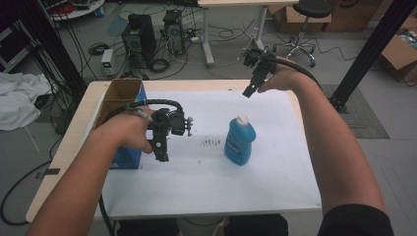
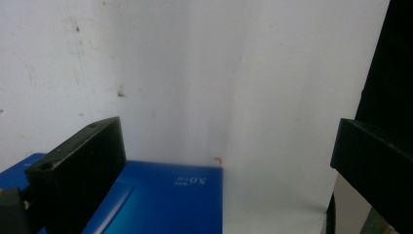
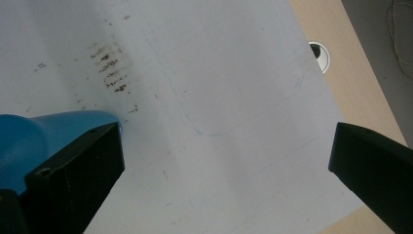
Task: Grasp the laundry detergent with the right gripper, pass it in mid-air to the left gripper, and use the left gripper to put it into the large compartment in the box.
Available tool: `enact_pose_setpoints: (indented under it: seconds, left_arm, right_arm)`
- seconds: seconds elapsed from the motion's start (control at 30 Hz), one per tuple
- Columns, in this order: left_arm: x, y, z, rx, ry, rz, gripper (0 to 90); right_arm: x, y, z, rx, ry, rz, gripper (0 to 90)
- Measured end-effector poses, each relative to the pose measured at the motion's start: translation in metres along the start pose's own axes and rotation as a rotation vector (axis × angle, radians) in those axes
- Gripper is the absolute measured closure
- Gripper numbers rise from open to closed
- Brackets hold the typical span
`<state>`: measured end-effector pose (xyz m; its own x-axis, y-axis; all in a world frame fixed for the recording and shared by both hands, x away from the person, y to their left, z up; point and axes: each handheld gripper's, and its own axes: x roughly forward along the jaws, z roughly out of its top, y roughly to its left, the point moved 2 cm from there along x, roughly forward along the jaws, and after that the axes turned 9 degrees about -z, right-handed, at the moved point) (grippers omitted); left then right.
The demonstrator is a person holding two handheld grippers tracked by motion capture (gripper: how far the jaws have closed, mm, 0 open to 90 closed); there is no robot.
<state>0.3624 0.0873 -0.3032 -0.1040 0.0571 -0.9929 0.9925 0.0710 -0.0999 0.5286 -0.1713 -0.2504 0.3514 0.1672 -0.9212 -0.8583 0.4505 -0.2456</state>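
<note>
both my grippers hang spread and empty around the blue bottle [image 1: 240,141] standing mid-sheet, right gripper [image 1: 249,90] raised behind it, left gripper [image 1: 161,156] beside the box [image 1: 129,91], probably readying a grasp.

The blue box [image 2: 160,195] at 6 o'clock in the left gripper view bears small white print, upside down, seemingly "5.0"; the rest is unreadable.

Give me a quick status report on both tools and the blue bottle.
Left tool open, empty, beside blue box. Right tool open, empty, raised behind blue bottle. Bottle upright on white sheet, cap on, untouched. Path to bottle looks clear.
</note>
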Motion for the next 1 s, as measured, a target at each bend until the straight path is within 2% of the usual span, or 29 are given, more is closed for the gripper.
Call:
enact_pose_setpoints:
  seconds: [0.13, 0.17, 0.43, 0.77, 1.0]
  left_arm:
    - [0.002, -0.001, 0.002, 0.013, 0.015, 0.003, 0.1]
    - [0.001, -0.001, 0.003, 0.016, 0.003, 0.001, 0.1]
    - [-0.002, -0.007, 0.008, 0.035, 0.015, 0.007, 0.1]
    - [-0.004, -0.013, 0.004, 0.038, 0.026, 0.018, 0.1]
    - [-0.004, -0.016, 0.002, 0.036, 0.023, 0.017, 0.1]
  right_arm:
    - [0.001, 0.0, -0.002, 0.003, -0.001, 0.002, 0.0]
    - [0.0, 0.0, -0.003, 0.001, -0.003, 0.005, 0.0]
    - [-0.003, -0.001, -0.01, 0.006, -0.001, 0.001, 0.0]
    - [-0.027, 0.007, -0.022, 0.01, -0.024, -0.015, 0.0]
    - [-0.045, 0.014, -0.041, 0.021, -0.033, -0.031, 0.0]
